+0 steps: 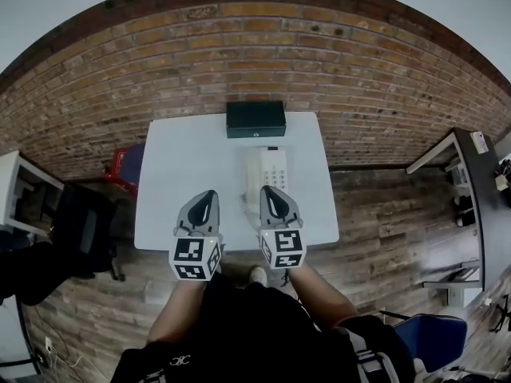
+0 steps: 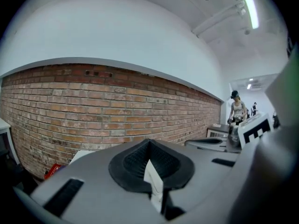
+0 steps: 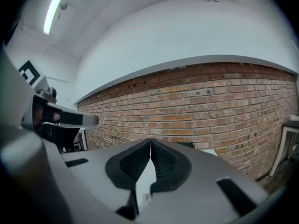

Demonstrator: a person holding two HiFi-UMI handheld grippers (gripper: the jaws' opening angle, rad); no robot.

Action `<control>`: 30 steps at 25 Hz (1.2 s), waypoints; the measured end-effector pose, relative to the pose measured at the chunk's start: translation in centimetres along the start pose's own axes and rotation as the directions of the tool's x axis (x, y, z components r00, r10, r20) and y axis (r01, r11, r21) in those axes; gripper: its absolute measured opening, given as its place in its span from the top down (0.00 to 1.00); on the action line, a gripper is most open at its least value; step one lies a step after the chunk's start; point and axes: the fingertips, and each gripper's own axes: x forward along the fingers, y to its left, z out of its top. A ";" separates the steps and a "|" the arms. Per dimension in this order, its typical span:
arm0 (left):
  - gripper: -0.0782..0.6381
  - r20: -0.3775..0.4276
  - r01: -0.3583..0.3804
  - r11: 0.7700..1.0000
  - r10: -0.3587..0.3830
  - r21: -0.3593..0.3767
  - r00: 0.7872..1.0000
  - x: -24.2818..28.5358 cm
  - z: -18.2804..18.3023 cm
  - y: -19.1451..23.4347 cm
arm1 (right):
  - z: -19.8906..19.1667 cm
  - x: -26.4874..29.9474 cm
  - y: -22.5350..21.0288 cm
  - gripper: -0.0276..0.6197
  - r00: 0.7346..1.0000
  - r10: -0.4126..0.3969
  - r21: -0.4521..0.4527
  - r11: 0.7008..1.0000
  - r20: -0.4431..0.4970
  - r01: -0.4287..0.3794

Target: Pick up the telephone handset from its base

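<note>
**Brick-backed desk: white telephone handset (image 1: 252, 174) lies on its base**

Red brick wall (image 1: 255, 54) stands behind a white square tabletop (image 1: 184, 174). A dark rectangular box (image 1: 255, 119) sits at its far edge, the white keypad telephone (image 1: 273, 172) just in front. Over the near edge, the grey left gripper (image 1: 209, 196) and the grey right gripper (image 1: 270, 191) have their fingers closed on nothing. The right gripper's tip is by the telephone's near end.
</note>
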 end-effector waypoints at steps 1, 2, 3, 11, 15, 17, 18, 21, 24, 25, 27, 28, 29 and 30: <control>0.90 -0.003 0.005 1.000 -0.005 0.005 1.000 0.4 0.0 0.3 | -0.3 0.7 -0.1 0.96 1.000 -0.006 0.009 1.000 -0.010 0.006; 0.90 -0.005 0.011 1.000 -0.011 0.010 1.000 0.8 0.0 0.6 | -0.6 1.4 -0.2 0.96 1.000 -0.013 0.018 1.000 -0.017 0.014; 0.90 -0.008 0.019 1.000 -0.019 0.013 1.000 1.1 0.0 1.0 | -0.9 2.1 -0.3 0.96 0.999 -0.023 0.026 0.999 -0.024 0.023; 0.90 -0.006 0.072 0.997 -0.072 0.028 0.997 2.9 0.8 4.0 | -3.2 7.3 0.0 0.96 0.991 -0.106 0.022 0.994 -0.078 0.108; 0.90 -0.005 0.075 0.997 -0.075 0.016 0.997 3.4 0.9 5.9 | -4.5 9.6 0.3 0.93 0.987 -0.116 0.016 0.993 -0.112 0.119; 0.90 -0.010 0.074 0.997 -0.074 0.006 0.997 3.6 0.8 6.6 | -5.4 10.6 0.2 0.81 0.984 -0.116 0.016 0.993 -0.137 0.119; 0.90 -0.012 0.074 0.997 -0.074 -0.004 0.997 3.8 0.7 7.0 | -6.0 11.1 0.0 0.80 0.981 -0.120 0.018 0.992 -0.153 0.124; 0.90 -0.017 0.072 0.996 -0.072 -0.046 0.997 4.0 0.6 8.0 | -7.9 12.3 -0.8 0.79 0.966 -0.139 0.021 0.989 -0.218 0.147; 0.90 -0.025 0.058 0.995 -0.060 -0.083 0.998 3.9 0.2 9.0 | -9.9 13.5 -1.3 0.78 0.942 -0.162 -0.002 0.986 -0.295 0.169; 0.90 -0.029 0.053 0.994 -0.056 -0.096 0.998 3.9 0.0 9.3 | -10.5 14.0 -1.5 0.77 0.934 -0.169 -0.009 0.984 -0.316 0.175; 0.90 -0.036 0.048 0.992 -0.053 -0.117 0.998 3.8 -0.2 9.7 | -11.5 14.7 -1.8 0.75 0.918 -0.181 -0.016 0.982 -0.354 0.188; 0.90 -0.038 0.045 0.992 -0.050 -0.120 0.998 3.8 -0.2 9.9 | -11.8 15.0 -1.9 0.73 0.910 -0.184 -0.016 0.981 -0.371 0.192; 0.90 -0.039 0.041 0.992 -0.046 -0.117 0.998 3.7 -0.2 10.1 | -12.0 15.3 -1.9 0.73 0.904 -0.184 -0.014 0.981 -0.386 0.194; 0.90 -0.039 0.035 0.993 -0.040 -0.113 0.998 3.7 -0.1 10.2 | -12.2 15.6 -1.9 0.72 0.898 -0.183 -0.010 0.981 -0.399 0.196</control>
